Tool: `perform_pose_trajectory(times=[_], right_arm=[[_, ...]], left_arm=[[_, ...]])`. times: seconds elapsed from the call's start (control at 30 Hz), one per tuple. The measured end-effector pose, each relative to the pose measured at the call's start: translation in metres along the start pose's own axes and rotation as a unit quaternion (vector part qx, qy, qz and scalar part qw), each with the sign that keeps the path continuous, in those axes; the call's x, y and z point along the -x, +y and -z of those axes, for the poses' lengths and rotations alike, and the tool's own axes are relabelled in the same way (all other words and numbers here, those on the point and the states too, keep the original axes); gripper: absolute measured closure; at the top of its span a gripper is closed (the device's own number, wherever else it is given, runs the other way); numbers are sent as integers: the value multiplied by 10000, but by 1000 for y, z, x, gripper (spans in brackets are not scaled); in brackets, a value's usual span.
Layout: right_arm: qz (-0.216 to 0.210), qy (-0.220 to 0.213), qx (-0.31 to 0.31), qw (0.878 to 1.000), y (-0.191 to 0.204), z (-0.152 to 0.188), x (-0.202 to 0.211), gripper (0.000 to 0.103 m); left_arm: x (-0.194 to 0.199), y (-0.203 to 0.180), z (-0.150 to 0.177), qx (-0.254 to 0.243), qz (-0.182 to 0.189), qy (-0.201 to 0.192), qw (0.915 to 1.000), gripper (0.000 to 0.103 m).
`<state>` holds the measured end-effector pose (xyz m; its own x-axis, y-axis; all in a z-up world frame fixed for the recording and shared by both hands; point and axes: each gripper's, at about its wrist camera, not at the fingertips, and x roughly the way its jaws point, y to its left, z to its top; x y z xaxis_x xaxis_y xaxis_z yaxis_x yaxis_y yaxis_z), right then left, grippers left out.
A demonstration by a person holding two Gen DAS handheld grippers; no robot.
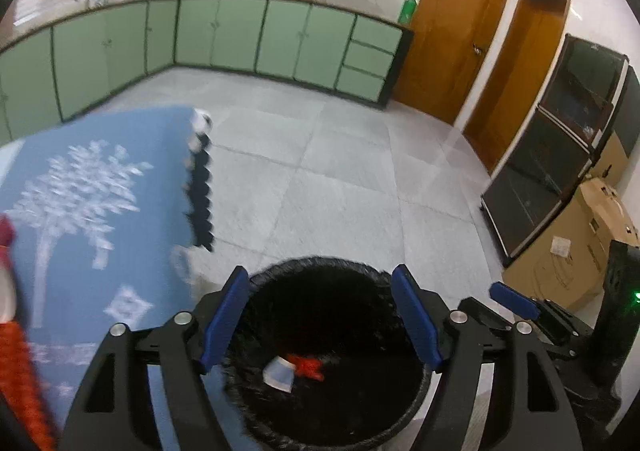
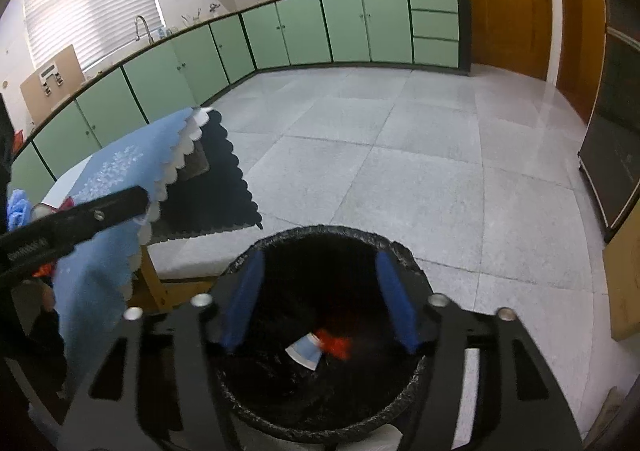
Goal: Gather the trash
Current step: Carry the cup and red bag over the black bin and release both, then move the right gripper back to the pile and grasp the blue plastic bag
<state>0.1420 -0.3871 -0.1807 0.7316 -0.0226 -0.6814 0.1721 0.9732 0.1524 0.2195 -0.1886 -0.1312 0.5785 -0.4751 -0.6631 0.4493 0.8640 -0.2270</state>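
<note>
Bin: black-lined trash bin [image 1: 332,403] stands on the grey tiled floor [image 1: 340,179], right under both your grippers.
Trash: a pale blue-and-white scrap [image 2: 306,353] and a red scrap [image 2: 336,345] lie touching at the bottom of the bin.
Left gripper [image 1: 322,317]: you hold it above the bin mouth, jaws spread wide, nothing between the blue pads.
Right gripper [image 2: 320,299]: you hold it over the bin too, jaws wide apart, gripping nothing.
Table: blue tablecloth [image 1: 92,187] with a white tree print, just left of the bin.
</note>
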Motion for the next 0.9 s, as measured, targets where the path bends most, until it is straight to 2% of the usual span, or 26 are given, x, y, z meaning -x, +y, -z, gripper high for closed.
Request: perform_pose_trajectory(times=[0.2,0.3,0.4,0.63,0.73,0.9], right_arm=[[-316,-357,158,9987,37,-6,37,19],[-568,-513,297,9966,64,-9,54,15],[-810,-623,477,9936,96,-12,66,14],[-1329,-735,803,9851,162,-9,79,14],[-1500,-754,958,9811,186,-6,82,15],[-1760,-677,1184,9749,222,4,85,22]], left_arm=[[81,22,6,-55,-482,-701,9964,25],[121,37,18,-17,-875,-943,9917,24],[156,57,33,152,-1215,-1101,9864,23],[223,112,65,498,-2179,-1305,9659,22],[238,130,78,659,-2403,-1293,9598,22],[250,144,97,693,-2651,-1267,9534,22]])
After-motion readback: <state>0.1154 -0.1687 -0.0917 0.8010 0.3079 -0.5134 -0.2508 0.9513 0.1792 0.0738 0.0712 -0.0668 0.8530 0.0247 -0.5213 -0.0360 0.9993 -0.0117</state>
